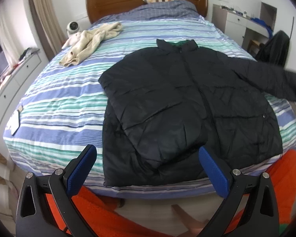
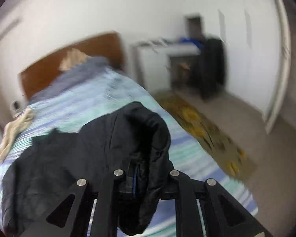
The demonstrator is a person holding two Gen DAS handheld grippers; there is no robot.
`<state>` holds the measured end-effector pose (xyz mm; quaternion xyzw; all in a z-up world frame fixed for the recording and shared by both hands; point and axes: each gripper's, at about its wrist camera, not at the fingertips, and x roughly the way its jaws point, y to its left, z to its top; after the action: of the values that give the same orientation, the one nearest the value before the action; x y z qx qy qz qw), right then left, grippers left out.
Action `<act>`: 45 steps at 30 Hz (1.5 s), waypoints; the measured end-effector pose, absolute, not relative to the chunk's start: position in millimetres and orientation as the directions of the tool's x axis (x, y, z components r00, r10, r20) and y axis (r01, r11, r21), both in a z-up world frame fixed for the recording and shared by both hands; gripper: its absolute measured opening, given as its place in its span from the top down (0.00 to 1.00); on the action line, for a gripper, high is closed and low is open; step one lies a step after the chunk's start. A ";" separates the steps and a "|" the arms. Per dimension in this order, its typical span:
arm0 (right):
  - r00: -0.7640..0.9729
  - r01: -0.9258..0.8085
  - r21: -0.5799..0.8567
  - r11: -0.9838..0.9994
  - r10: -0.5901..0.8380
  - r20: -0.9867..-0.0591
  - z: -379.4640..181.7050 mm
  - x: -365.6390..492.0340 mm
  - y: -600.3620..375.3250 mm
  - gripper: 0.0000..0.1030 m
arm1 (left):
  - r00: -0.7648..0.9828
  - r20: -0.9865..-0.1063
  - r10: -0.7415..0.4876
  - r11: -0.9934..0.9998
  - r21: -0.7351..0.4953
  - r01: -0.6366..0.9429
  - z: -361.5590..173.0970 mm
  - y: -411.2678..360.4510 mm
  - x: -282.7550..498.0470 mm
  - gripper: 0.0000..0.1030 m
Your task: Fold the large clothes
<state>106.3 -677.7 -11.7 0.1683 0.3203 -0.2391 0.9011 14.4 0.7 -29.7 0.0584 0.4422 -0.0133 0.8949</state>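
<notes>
Garment: the black quilted puffer jacket [image 1: 189, 106] lay front-up on the blue, teal and white striped bedspread [image 1: 55, 102], collar toward twelve o'clock near the brown wooden headboard [image 1: 146, 2], hem at six o'clock by the bed's foot edge.
Fold so far: the sleeve on the nine o'clock side lay already folded in across the chest, judged from the flap over the body panel; the other sleeve [image 1: 270, 81] stretched out toward three o'clock, raised off the bed and blurred.
Right gripper [image 2: 137, 179]: its jaws were clamped together on the cuff end of that sleeve, the dark fabric bunched and draped over the fingers.
Left gripper [image 1: 148, 162]: its blue-padded jaws stood wide apart with nothing between them, hovering over the hem at six o'clock, not touching it as far as could be told.
Step in hand: most likely carrying the outstretched sleeve across the body toward nine o'clock.
Doing it well: the cuff should travel low and flat, landing parallel to the hem so the sleeve mirrors the first one; the free gripper could pin the shoulder seam to stop the slippery shell sliding.
Risk: puffy filling may spring the fold open.
Nearby: a crumpled cream knitted garment [image 1: 90, 41] lay at eleven o'clock, well apart from the jacket.
</notes>
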 end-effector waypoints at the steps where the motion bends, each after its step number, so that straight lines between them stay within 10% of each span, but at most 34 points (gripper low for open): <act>1: 0.651 0.563 0.153 0.812 -0.321 -0.688 -31.3 111.9 -684.6 0.86 | 0.609 -0.792 0.031 0.992 0.098 0.076 -29.1 0.0 14.6 0.00; 8: 0.548 0.682 0.278 0.677 -0.221 -0.807 -150.8 105.2 -733.6 0.79 | 0.593 -0.801 0.084 0.990 0.135 0.042 -31.9 12.0 16.2 0.00; 12: 0.593 0.726 0.402 0.559 -0.212 -0.776 -150.9 74.5 -759.9 0.39 | 0.585 -0.803 0.116 0.987 0.160 0.024 -37.3 18.8 20.4 0.00; 21: 0.795 0.436 0.548 0.714 -0.021 -0.606 -98.5 73.6 -722.7 0.39 | 0.586 -0.807 0.075 0.980 0.168 0.106 -50.7 4.8 39.0 0.00; 25: 0.635 0.562 0.452 0.693 -0.011 -0.773 -153.7 99.5 -714.8 0.41 | 0.598 -0.801 0.028 0.953 0.203 0.227 -49.5 -7.6 42.6 0.00; 36: 0.703 0.438 0.292 0.850 -0.121 -0.701 -76.4 77.7 -614.5 0.40 | 0.558 -0.829 -0.025 0.739 0.361 0.569 -106.9 -57.9 62.3 0.00; 38: 0.716 0.412 0.302 0.860 -0.101 -0.690 -77.0 77.3 -595.3 0.40 | 0.542 -0.840 0.017 0.745 0.372 0.554 -127.7 -60.2 82.0 0.09; 40: 0.732 0.372 0.311 0.875 -0.070 -0.677 -72.8 72.6 -571.2 0.40 | 0.534 -0.846 0.001 0.782 0.333 0.527 -121.1 -52.4 92.4 0.65; 45: 0.756 0.282 0.258 0.924 -0.049 -0.652 -58.4 59.3 -522.5 0.40 | 0.611 -0.792 -0.009 0.898 0.262 0.353 -49.7 6.4 114.2 0.76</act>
<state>59.3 -522.5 -58.4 0.1729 0.3373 -0.0898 0.9210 114.2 6.4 -49.7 0.2002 0.4289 -0.1033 0.8748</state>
